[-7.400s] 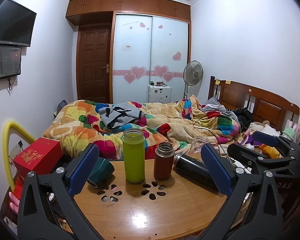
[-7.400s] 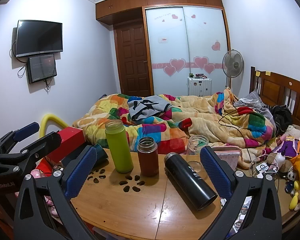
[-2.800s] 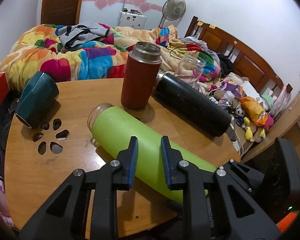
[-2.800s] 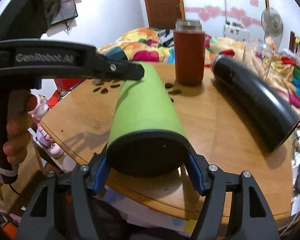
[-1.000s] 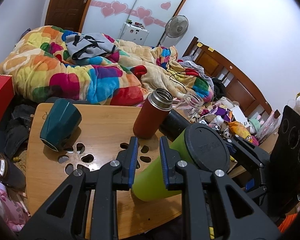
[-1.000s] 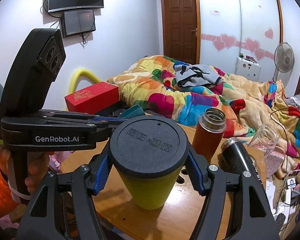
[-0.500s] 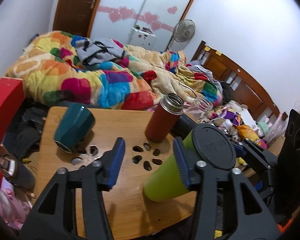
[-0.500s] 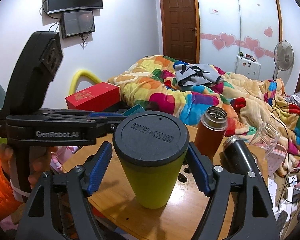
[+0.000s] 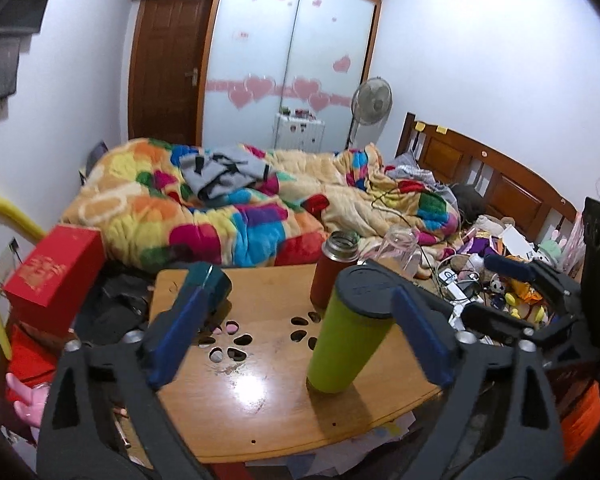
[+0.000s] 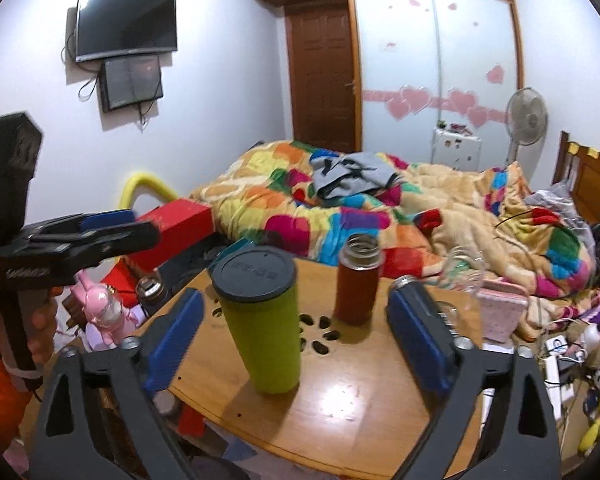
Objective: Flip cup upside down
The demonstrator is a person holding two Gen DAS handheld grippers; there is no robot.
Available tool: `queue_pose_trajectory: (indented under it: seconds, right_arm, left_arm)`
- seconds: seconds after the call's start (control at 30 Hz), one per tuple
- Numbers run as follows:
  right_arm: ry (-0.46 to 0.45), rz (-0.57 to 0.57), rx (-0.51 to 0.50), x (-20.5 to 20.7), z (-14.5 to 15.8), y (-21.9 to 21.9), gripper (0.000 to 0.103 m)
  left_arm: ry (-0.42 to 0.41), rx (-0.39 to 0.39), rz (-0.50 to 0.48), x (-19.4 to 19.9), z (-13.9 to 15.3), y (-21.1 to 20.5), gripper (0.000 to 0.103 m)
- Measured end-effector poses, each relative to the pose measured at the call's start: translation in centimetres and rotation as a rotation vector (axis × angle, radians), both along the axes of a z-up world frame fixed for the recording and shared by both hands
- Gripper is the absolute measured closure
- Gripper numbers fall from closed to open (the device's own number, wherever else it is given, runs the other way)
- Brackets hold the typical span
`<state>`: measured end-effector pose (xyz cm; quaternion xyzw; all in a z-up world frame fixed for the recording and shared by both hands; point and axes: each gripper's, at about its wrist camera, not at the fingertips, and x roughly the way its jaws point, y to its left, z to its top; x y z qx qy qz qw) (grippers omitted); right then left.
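The lime-green cup [image 9: 346,344] stands upside down on the wooden table [image 9: 260,408], its dark grey base facing up; it also shows in the right wrist view [image 10: 262,326]. My left gripper [image 9: 298,338] is open and empty, pulled back from the cup. My right gripper [image 10: 294,342] is open and empty, with the cup standing free between its spread fingers but farther out. The right gripper also shows at the right of the left wrist view [image 9: 528,284], and the left gripper at the left of the right wrist view [image 10: 88,232].
On the table stand a brown-red flask [image 10: 358,284], a black flask lying down [image 10: 412,292], a clear glass jar [image 10: 464,272] and a teal cup on its side [image 9: 210,284]. A red box [image 9: 54,276] sits left; the bed with a colourful quilt [image 9: 228,216] lies beyond.
Both grippers have opened wide and drawn back from the green cup. The cup, held at its base a second ago, now stands free, upside down.
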<state>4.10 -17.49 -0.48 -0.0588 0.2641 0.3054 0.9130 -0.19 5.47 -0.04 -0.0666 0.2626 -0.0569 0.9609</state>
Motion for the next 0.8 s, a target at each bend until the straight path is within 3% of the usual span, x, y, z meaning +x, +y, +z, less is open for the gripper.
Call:
queue_pose_trajectory:
  seconds: [0.27,0.8]
  right_arm:
    - [-0.064,-0.071,0.018,-3.5,2.9,-2.8,0.0]
    - [-0.086,-0.172,0.096,-6.9,5.2,-6.4,0.0]
  left_arm:
    - [-0.079,0.088,0.04,-4.4,1.9,-2.9,0.001]
    - [-0.147,0.095,0.089,-9.1,2.9,-5.6,0.0]
